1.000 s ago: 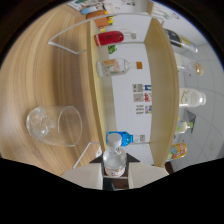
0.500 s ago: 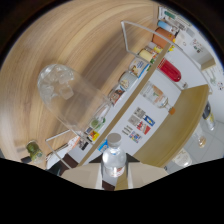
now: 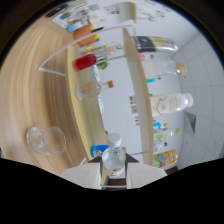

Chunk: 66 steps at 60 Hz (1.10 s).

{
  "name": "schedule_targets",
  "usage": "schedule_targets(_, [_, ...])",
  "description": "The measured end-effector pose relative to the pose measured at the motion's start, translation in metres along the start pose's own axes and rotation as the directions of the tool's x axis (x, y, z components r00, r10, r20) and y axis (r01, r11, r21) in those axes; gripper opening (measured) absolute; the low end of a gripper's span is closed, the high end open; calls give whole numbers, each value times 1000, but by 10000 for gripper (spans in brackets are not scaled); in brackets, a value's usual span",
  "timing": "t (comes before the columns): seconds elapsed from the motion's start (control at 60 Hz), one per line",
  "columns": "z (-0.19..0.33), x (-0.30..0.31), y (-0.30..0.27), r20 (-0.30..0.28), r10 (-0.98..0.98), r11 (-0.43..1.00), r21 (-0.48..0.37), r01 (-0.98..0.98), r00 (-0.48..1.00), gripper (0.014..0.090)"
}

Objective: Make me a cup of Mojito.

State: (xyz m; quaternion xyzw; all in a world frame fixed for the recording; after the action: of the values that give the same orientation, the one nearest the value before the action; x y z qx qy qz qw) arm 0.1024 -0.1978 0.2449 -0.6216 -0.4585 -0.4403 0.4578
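A: Grip?
B: The hand-held gripper [image 3: 115, 176] was clamped on a small clear plastic bottle with a clear cap [image 3: 114, 156], carried tilted, likely for pouring.
A: And the cup?
B: A clear empty glass tumbler [image 3: 46, 140] lay off to the side on the wooden bench [image 3: 35, 90], well apart.

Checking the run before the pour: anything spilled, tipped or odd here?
No spill shows. The gripper is shut on a small clear bottle, cap on. The empty glass sits on the wooden counter. The shelf looks tilted, probably only because the gripper is rolled.
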Motion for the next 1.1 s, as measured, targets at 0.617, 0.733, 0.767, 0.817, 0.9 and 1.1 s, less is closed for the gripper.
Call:
schedule_targets(0.617, [20,-158,76,169,975,195,-331,-923,146,337])
schedule_targets(0.733, [29,-186,91,148,982,165,-384,-909,116,339])
schedule_targets(0.767, [33,-191,93,143,983,164,-389,-907,117,339])
schedule_targets(0.817, [37,-197,96,141,983,166,-395,-904,119,339])
schedule_targets(0.9, [40,-204,96,148,983,162,-401,-902,111,340])
schedule_targets(1.1, [40,-204,95,152,975,206,-373,-905,159,347])
